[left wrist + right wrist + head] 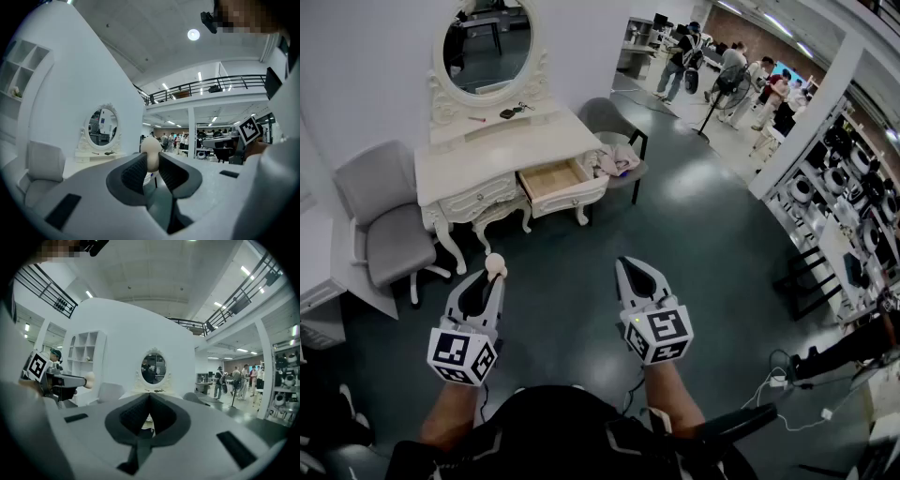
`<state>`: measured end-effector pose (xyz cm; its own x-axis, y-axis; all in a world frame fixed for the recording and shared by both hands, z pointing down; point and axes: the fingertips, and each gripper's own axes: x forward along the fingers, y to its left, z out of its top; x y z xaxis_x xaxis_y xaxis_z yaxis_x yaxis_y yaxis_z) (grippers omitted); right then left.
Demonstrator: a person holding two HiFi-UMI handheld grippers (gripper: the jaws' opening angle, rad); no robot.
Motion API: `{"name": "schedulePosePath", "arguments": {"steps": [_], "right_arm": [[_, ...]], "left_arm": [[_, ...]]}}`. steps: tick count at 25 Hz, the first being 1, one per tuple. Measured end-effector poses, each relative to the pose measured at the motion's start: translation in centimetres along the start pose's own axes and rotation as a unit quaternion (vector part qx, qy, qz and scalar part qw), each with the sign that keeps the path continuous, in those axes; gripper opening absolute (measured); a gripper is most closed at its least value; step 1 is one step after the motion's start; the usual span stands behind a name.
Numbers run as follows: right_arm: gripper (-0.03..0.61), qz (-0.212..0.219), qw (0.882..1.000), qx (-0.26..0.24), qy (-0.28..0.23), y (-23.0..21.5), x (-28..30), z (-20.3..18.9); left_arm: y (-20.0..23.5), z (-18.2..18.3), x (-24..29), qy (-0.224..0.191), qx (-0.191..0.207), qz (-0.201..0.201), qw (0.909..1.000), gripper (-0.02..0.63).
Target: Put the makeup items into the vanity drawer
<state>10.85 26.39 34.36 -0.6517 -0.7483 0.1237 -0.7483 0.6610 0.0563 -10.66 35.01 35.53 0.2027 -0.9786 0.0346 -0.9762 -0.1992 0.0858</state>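
Carry step — left tool [491, 280] clamped on a beige makeup sponge [495, 265], right tool [639, 271] closed and empty, both well short of the bench [478, 156]; next, approach the open drawer [573, 199] at its front edge.

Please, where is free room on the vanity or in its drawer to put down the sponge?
The open drawer looks bare inside, its wooden floor showing between white walls: room for the sponge. The front of the vanity top is free too, from its left edge to above the drawer. Crowded only: the raised shelf under the mirror, where small items lie.
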Motion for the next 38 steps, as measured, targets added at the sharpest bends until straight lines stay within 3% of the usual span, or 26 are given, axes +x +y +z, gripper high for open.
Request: {"name": "schedulePosePath", "arguments": {"steps": [23, 31, 38], "right_arm": [[0.005, 0.002, 0.999, 0.024, -0.032, -2.6, -4.6, 0.3], [0.005, 0.043, 0.999, 0.004, -0.022, -4.0, -5.9, -0.7], [0.005, 0.049, 0.999, 0.007, -0.013, -5.7, -5.8, -1.7]], "left_arm": [[-4.8, -0.1, -0.4, 0.008, 0.008, -0.009, 0.9999, 0.08], [-8.0, -0.1, 0.8, 0.003, 0.015, -0.007, 0.9999, 0.08], [-9.7, -0.9, 2.2, 0.009, 0.012, -0.006, 0.9999, 0.08]]}}
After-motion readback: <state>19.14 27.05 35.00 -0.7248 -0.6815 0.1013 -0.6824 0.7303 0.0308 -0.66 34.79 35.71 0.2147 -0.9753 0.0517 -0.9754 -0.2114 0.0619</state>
